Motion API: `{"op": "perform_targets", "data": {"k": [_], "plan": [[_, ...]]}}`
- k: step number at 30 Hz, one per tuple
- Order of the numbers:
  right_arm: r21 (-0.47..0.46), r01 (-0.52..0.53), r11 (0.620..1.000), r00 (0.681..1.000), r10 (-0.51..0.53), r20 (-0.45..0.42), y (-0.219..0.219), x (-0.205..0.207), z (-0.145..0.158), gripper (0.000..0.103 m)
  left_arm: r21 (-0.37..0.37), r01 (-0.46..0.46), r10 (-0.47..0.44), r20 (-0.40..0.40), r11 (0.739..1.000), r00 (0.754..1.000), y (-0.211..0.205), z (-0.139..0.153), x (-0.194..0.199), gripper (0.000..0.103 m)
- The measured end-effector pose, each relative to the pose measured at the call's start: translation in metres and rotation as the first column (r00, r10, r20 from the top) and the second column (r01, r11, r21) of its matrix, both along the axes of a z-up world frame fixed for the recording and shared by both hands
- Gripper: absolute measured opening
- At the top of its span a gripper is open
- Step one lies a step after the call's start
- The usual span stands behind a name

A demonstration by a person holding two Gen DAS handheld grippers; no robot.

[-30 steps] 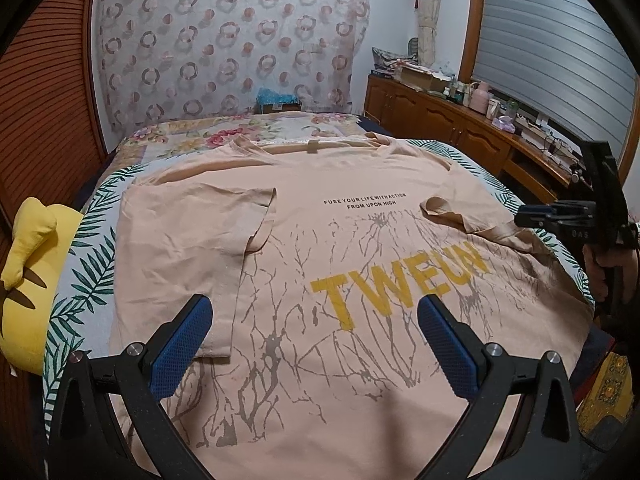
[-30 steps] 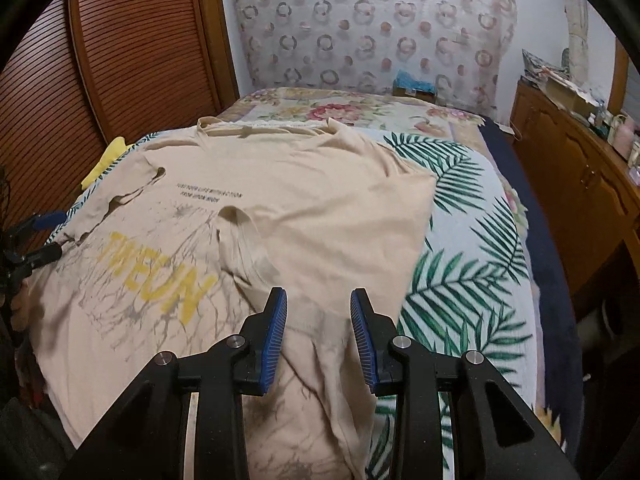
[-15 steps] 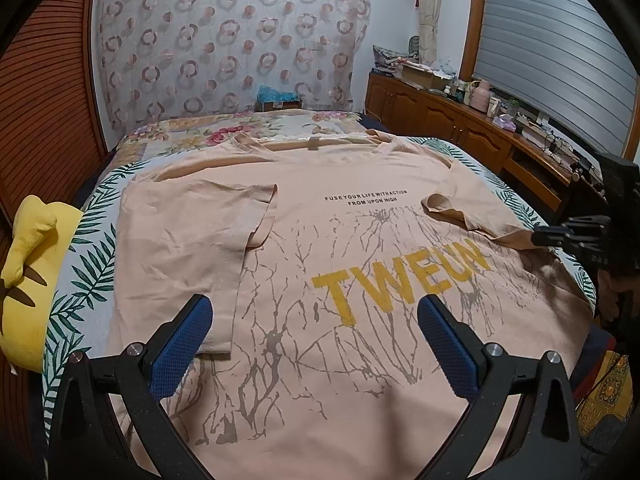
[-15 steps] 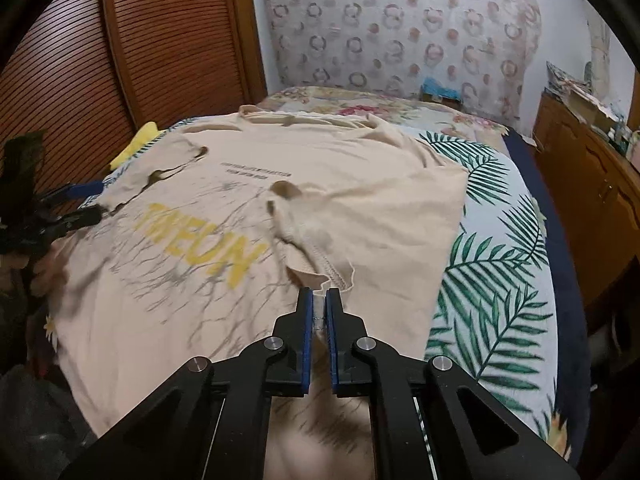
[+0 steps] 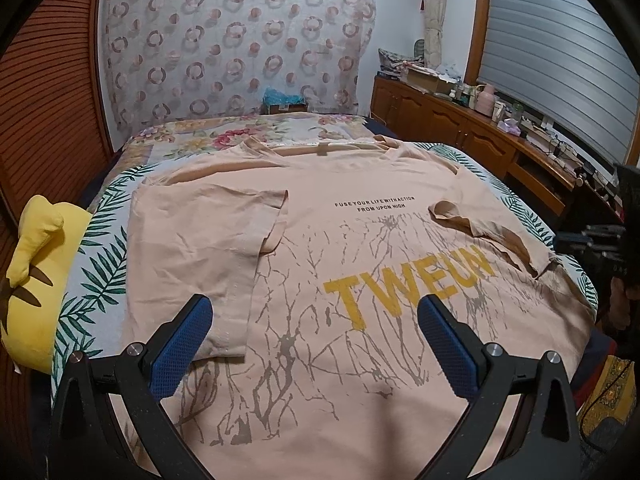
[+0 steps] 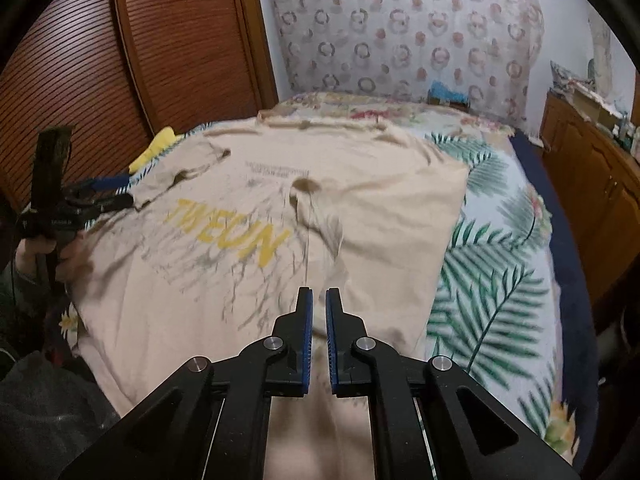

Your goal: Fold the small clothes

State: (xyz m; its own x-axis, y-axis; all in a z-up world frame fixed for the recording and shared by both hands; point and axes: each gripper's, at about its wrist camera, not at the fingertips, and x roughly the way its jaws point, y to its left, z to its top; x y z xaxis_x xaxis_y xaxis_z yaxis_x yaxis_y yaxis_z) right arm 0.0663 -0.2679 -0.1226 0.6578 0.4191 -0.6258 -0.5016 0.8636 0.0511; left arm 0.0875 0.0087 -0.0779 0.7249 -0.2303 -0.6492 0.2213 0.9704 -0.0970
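Since a second ago, the right gripper (image 6: 316,300) has narrowed from a wide gap to a thin slit and, in the left wrist view, drawn back toward the right edge of the bed, taking the shirt's sleeve (image 5: 492,236) with it. Within the last half second its jaws have parted again slightly. Peach cloth shows in the narrow slit between its blue pads, though whether they actually press on it is hard to tell.

One peach T-shirt (image 5: 360,280) lies flat, print up, on a bed (image 5: 80,276) with a green leaf sheet. It spreads ahead of and beneath both grippers. Its other sleeve (image 5: 200,240) is folded inward over the chest, just ahead of the left gripper (image 5: 316,332). That gripper hovers over the lower hem area with its two blue fingers spread wide, clear of the cloth.

Counted: one shirt, two grippers, one yellow plush toy (image 5: 32,272) at the bed's left edge beside the shirt.
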Motion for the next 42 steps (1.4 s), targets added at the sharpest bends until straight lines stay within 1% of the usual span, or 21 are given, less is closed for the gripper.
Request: {"op": "perform_targets", "data": {"k": [1, 4, 5, 7, 13, 15, 17, 21, 24, 27, 32, 33, 34, 35, 36, 39, 42], "plan": [[-0.003, 0.009, 1.0, 1.0, -0.009, 0.009, 0.001, 0.003, 0.002, 0.013, 0.0, 0.0, 0.0, 0.001, 1.0, 1.0, 0.0, 0.0, 0.0, 0.103], [-0.024, 0.024, 0.999, 0.999, -0.024, 0.031, 0.009, 0.016, 0.004, 0.026, 0.001, -0.001, 0.001, 0.003, 1.0, 1.0, 0.001, 0.001, -0.001, 0.103], [-0.036, 0.031, 0.999, 0.999, -0.03, 0.027, 0.013, 0.024, 0.003, 0.032, 0.0, 0.0, 0.0, 0.003, 1.0, 1.0, 0.001, 0.001, -0.001, 0.103], [-0.041, 0.021, 0.999, 1.0, -0.021, 0.011, 0.021, 0.039, -0.003, 0.032, 0.001, 0.002, -0.002, 0.001, 1.0, 1.0, 0.001, 0.001, -0.001, 0.103], [-0.042, -0.001, 0.999, 0.997, -0.002, -0.077, 0.047, 0.083, -0.022, 0.032, 0.01, -0.017, 0.017, -0.003, 1.0, 1.0, 0.007, 0.0, 0.003, 0.103], [-0.026, -0.009, 1.0, 0.994, 0.006, -0.11, 0.057, 0.091, -0.026, 0.032, 0.019, -0.027, 0.027, -0.002, 0.999, 1.0, 0.012, 0.0, 0.004, 0.103], [0.0, -0.048, 0.999, 0.992, 0.048, -0.119, 0.066, 0.089, -0.025, 0.032, 0.028, -0.039, 0.039, 0.001, 0.999, 0.999, 0.018, 0.0, 0.006, 0.103], [0.033, -0.134, 0.99, 0.985, 0.137, -0.109, 0.087, 0.075, -0.018, 0.032, 0.034, -0.075, 0.074, 0.018, 0.997, 0.997, 0.035, 0.004, 0.014, 0.103], [0.019, -0.144, 0.989, 0.986, 0.145, -0.085, 0.091, 0.07, -0.012, 0.032, 0.03, -0.103, 0.103, 0.026, 0.994, 0.994, 0.05, 0.007, 0.023, 0.103], [0.017, -0.119, 0.993, 0.991, 0.12, -0.062, 0.086, 0.073, -0.006, 0.032, 0.04, -0.127, 0.126, 0.027, 0.991, 0.992, 0.066, 0.011, 0.034, 0.103], [-0.018, -0.025, 1.0, 0.999, 0.025, -0.022, 0.062, 0.091, 0.004, 0.032, 0.05, -0.128, 0.127, 0.022, 0.99, 0.992, 0.09, 0.015, 0.054, 0.103], [-0.027, -0.003, 1.0, 1.0, 0.002, -0.018, 0.059, 0.094, 0.005, 0.034, 0.048, -0.125, 0.124, 0.019, 0.991, 0.992, 0.094, 0.016, 0.058, 0.101], [-0.037, 0.017, 0.999, 1.0, -0.018, -0.019, 0.054, 0.1, 0.005, 0.037, 0.047, -0.123, 0.123, 0.014, 0.991, 0.992, 0.098, 0.016, 0.062, 0.097], [-0.047, 0.034, 0.998, 0.999, -0.035, -0.018, 0.051, 0.104, 0.004, 0.041, 0.047, -0.123, 0.123, 0.006, 0.991, 0.992, 0.101, 0.016, 0.067, 0.095], [-0.056, 0.057, 0.997, 0.998, -0.058, -0.02, 0.047, 0.112, 0.002, 0.045, 0.05, -0.124, 0.125, -0.004, 0.991, 0.992, 0.104, 0.015, 0.072, 0.09], [-0.081, 0.104, 0.991, 0.994, -0.108, -0.037, 0.035, 0.134, -0.003, 0.046, 0.061, -0.123, 0.125, -0.029, 0.99, 0.992, 0.112, 0.009, 0.09, 0.078], [-0.108, 0.155, 0.982, 0.985, -0.161, -0.055, 0.023, 0.157, -0.011, 0.046, 0.06, -0.128, 0.132, -0.072, 0.99, 0.989, 0.118, -0.001, 0.111, 0.067]]}}
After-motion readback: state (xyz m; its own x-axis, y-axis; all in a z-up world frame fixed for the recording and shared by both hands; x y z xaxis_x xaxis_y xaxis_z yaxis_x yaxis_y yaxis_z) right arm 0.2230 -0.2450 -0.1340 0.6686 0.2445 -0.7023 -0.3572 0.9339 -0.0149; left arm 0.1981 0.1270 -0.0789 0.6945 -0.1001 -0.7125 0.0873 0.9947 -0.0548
